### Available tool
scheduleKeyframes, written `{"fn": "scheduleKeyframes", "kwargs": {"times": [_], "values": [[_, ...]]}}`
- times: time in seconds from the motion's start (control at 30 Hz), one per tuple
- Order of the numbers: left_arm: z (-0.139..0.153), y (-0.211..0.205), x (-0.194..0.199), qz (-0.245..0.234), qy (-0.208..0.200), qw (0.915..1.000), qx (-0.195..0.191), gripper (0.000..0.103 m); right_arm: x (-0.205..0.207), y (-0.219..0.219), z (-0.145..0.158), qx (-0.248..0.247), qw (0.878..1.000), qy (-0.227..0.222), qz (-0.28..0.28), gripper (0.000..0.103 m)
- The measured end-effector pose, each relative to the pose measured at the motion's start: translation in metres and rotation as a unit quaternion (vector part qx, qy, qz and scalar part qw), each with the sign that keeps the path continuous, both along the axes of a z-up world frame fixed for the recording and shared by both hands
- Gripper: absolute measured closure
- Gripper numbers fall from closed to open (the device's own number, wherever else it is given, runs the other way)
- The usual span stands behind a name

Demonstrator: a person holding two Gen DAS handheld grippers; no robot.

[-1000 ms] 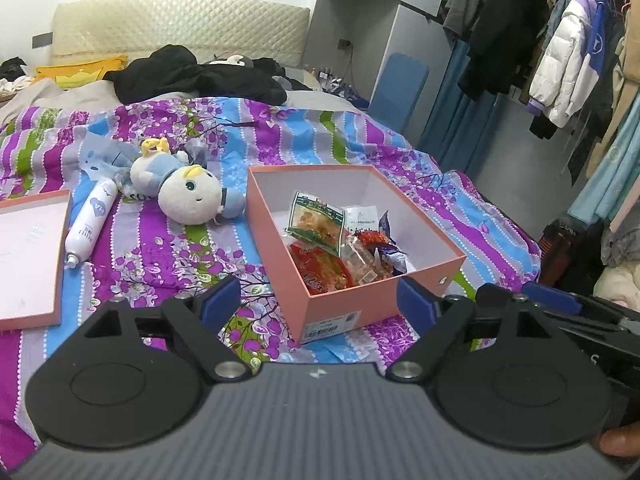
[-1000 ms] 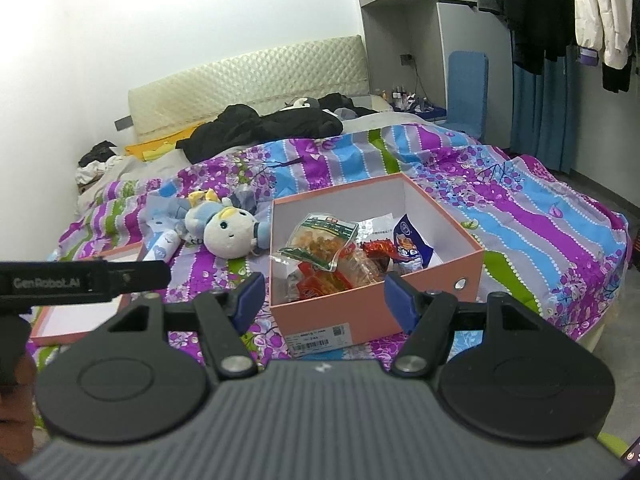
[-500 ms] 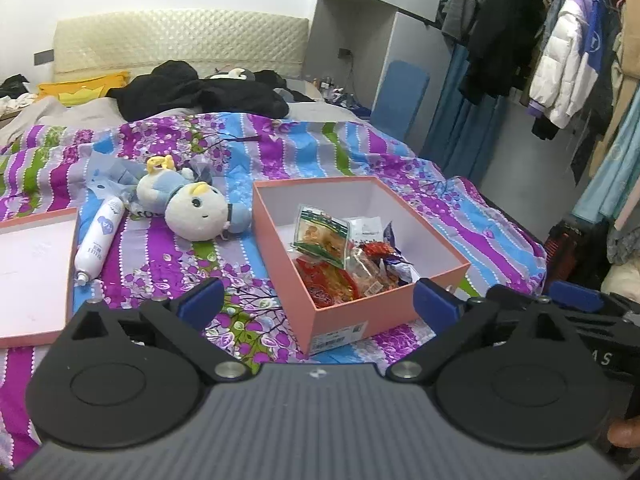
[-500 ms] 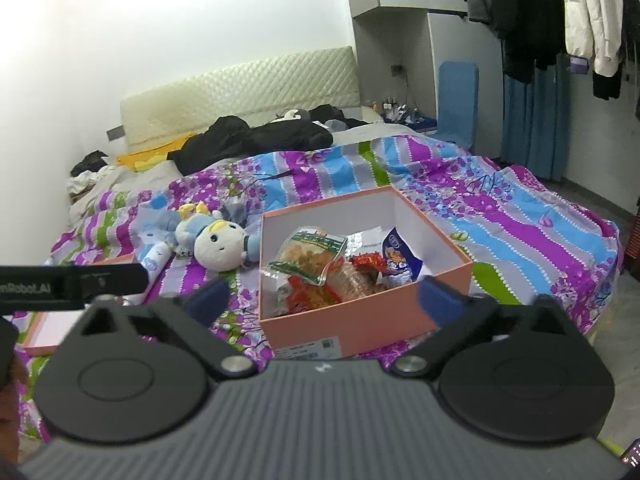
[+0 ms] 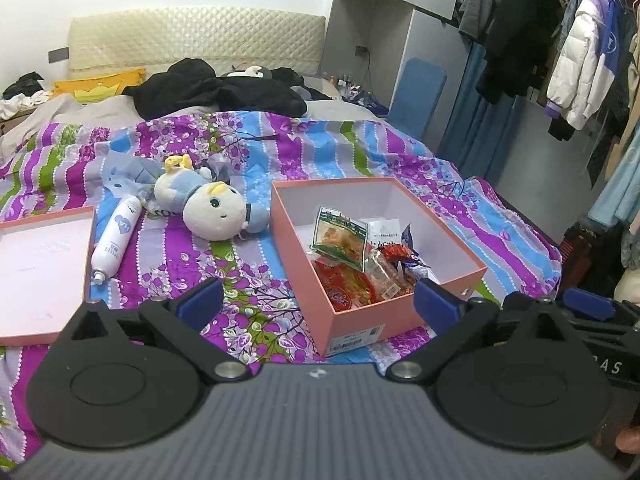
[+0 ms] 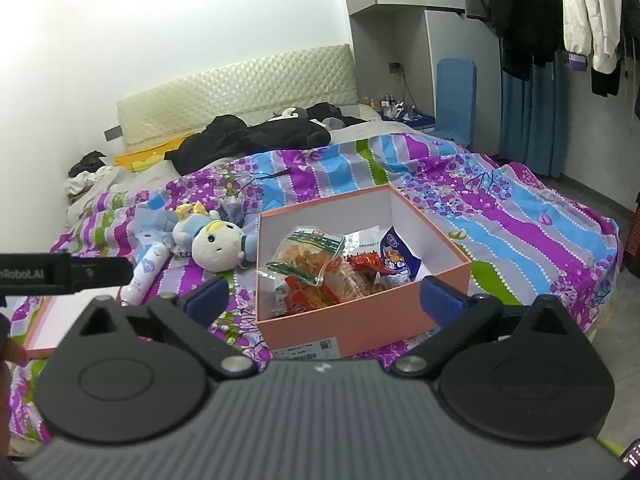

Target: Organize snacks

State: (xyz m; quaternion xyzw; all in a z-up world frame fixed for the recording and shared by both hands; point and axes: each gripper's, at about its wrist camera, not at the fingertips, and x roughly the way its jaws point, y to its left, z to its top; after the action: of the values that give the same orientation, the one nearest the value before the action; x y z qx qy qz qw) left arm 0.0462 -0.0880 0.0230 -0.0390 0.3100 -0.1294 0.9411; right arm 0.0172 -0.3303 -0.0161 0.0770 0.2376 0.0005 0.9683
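Note:
A pink box [image 5: 360, 318] stands open on the striped bedspread and holds several snack packets [image 5: 340, 236]; it also shows in the right wrist view [image 6: 352, 320] with the snack packets [image 6: 308, 252] inside. My left gripper [image 5: 318, 300] is open and empty, held back from the box's near corner. My right gripper [image 6: 324, 292] is open and empty, in front of the box's near wall. The box lid [image 5: 40, 264] lies upturned to the left.
A plush doll [image 5: 208, 206] and a white bottle [image 5: 116, 236] lie left of the box. Dark clothes [image 5: 216, 92] are piled near the headboard. Hanging coats [image 5: 576, 52] and a blue chair [image 5: 420, 100] stand to the right, past the bed's edge.
Both grippers have opened wider and pulled back a little from the box. The box and snacks have not moved.

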Motion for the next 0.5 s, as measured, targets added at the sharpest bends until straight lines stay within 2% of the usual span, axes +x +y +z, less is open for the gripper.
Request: {"fn": "scheduleKeyframes", "kwargs": {"times": [0.2,0.5], "values": [[0.0012,-0.0004,0.0025,0.004,0.003,0.9999,0.01,0.0,0.0019,-0.0001,0.0024,0.014,1.0,0.003,0.003,0.0],[0.0001,-0.0019,0.0022,0.009,-0.001,0.9998,0.015,0.0,0.0018,0.0014,0.0041,0.008,1.0,0.0,0.001,0.0]]}}
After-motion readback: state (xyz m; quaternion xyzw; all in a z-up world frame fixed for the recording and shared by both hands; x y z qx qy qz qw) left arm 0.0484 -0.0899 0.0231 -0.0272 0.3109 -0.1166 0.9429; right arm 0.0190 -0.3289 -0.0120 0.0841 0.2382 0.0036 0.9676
